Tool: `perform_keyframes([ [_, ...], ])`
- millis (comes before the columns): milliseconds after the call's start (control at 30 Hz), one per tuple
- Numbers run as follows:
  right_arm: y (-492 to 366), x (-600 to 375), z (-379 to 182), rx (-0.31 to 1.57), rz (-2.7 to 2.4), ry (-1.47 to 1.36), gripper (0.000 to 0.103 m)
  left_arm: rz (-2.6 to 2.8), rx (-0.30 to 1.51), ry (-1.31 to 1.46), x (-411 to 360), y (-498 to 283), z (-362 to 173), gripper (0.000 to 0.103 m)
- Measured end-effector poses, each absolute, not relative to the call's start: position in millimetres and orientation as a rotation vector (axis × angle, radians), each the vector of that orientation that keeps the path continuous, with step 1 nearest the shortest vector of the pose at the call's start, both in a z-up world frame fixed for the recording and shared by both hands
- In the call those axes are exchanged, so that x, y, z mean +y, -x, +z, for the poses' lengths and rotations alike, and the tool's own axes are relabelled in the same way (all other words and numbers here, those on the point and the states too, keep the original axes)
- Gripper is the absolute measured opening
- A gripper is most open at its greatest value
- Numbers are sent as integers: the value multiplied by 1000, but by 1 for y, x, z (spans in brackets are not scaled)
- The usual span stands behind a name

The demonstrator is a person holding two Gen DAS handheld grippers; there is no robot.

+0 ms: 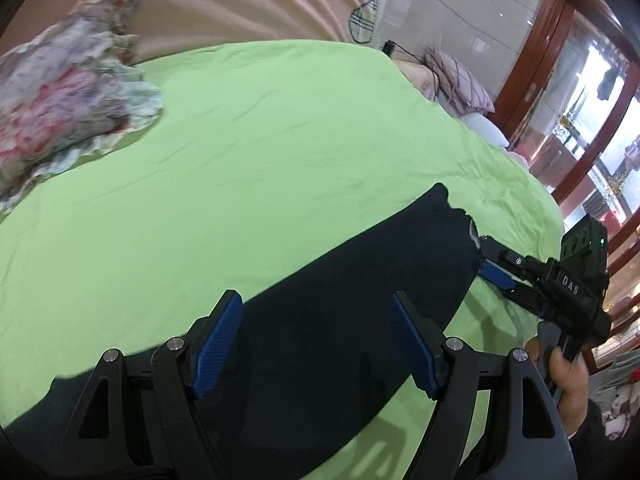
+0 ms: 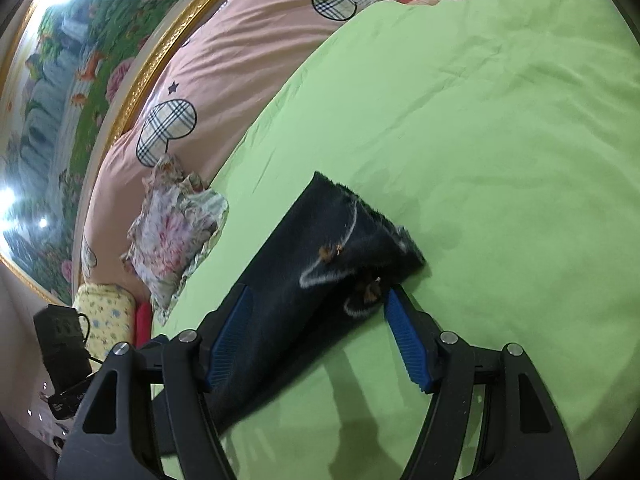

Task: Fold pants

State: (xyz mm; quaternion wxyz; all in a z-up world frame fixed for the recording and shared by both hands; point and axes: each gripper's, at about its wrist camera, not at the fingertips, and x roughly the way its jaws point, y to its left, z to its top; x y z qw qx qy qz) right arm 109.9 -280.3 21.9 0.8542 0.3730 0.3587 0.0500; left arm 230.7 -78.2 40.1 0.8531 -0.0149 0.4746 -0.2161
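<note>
Dark navy pants lie in a long strip on the green sheet. My left gripper is open just above the middle of the strip, holding nothing. In the right wrist view the pants end at the waistband with pale pocket stitching. My right gripper is open over that end, its right pad beside the waistband corner. In the left wrist view the right gripper sits at the far end of the pants, fingers apart.
A crumpled floral cloth lies on the sheet's far left, also seen in the right wrist view. A pink quilt with plaid hearts lies behind. Pillows and a wooden door stand to the right.
</note>
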Motion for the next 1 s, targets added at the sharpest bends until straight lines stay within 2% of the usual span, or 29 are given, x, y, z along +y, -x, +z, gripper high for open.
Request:
perform_keyframes([
  [67, -114, -280, 21, 745, 102, -786, 67, -471, 1019, 22, -88, -240, 38, 76],
  [133, -117, -280, 21, 743, 100, -770, 40, -499, 1043, 1, -101, -252, 34, 76],
  [167, -119, -280, 19, 751, 103, -771, 23, -511, 1050, -16, -108, -257, 33, 76],
  [200, -119, -284, 15, 760, 112, -792, 16, -527, 1056, -34, -115, -263, 31, 76],
  [567, -105, -302, 3, 728, 168, -843, 13, -761, 1205, -140, -194, -328, 0, 76],
  [667, -105, -301, 2, 727, 182, -829, 13, -839, 1238, -155, -213, -338, -7, 70],
  [733, -105, -301, 2, 727, 188, -822, 13, -877, 1280, -153, -223, -344, -16, 60],
  [800, -106, -301, 2, 728, 192, -815, 13, -886, 1281, -154, -229, -347, -19, 55],
  [867, -106, -300, 2, 729, 192, -808, 13, -917, 1271, -169, -235, -345, -19, 36],
  [900, -107, -299, 2, 729, 191, -802, 13, -938, 1270, -171, -237, -343, -18, 22],
  [933, -107, -299, 2, 728, 191, -798, 13, -948, 1260, -177, -239, -340, -15, 15],
  [1000, -108, -299, 3, 729, 192, -793, 13, -950, 1214, -211, -240, -331, -7, 11],
])
